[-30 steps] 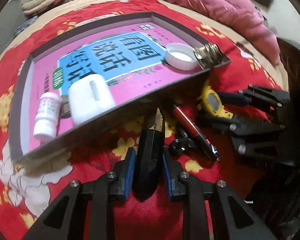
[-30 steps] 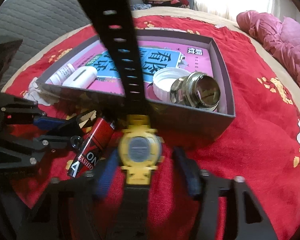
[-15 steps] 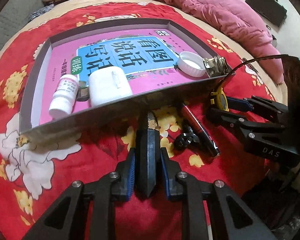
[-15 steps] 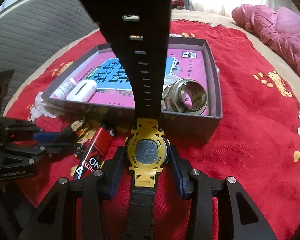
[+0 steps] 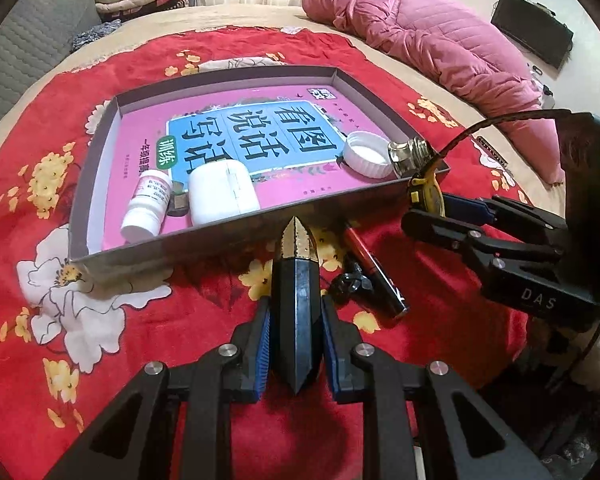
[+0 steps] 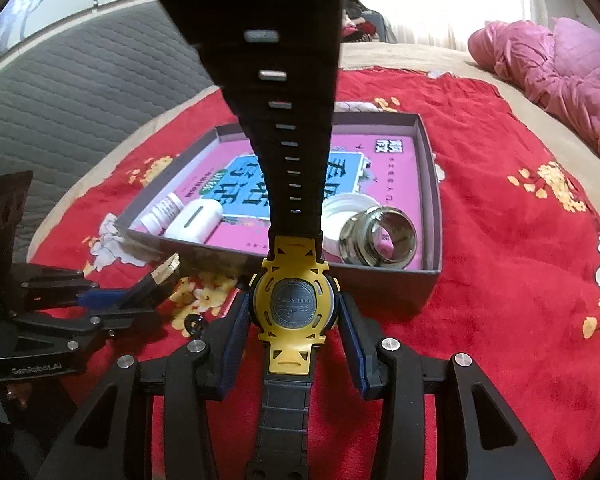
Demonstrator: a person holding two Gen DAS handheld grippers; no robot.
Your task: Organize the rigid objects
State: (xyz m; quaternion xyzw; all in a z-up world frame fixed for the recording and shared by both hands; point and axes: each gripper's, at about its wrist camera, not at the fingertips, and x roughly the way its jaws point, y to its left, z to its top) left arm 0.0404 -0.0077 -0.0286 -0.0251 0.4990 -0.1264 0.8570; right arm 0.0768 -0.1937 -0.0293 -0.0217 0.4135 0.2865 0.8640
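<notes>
While the left tongs (image 5: 295,344) pinch a black faceted case with a gold tip (image 5: 296,300) between their blue pads, its tip points at the near wall of the grey box (image 5: 220,236), which sits in the middle of the red floral bedspread (image 5: 40,320). The right tongs (image 6: 294,320) are closed on the yellow watch (image 6: 294,308) by its case, back plate facing the camera, with the black strap (image 6: 268,80) rising up toward the lens. Inside the box, on a pink book cover (image 5: 260,184), lie a small white bottle (image 5: 148,204) and a white cylinder (image 5: 224,192) at the near left corner, and a white cap (image 5: 366,154) touching a metal ring fitting (image 5: 410,156) at the near right corner. A red and black pen (image 5: 374,266) and a small black clip (image 5: 352,282) lie on the bedspread just in front of the box. A pink quilted jacket (image 5: 440,48) lies at the bed's far right edge.
</notes>
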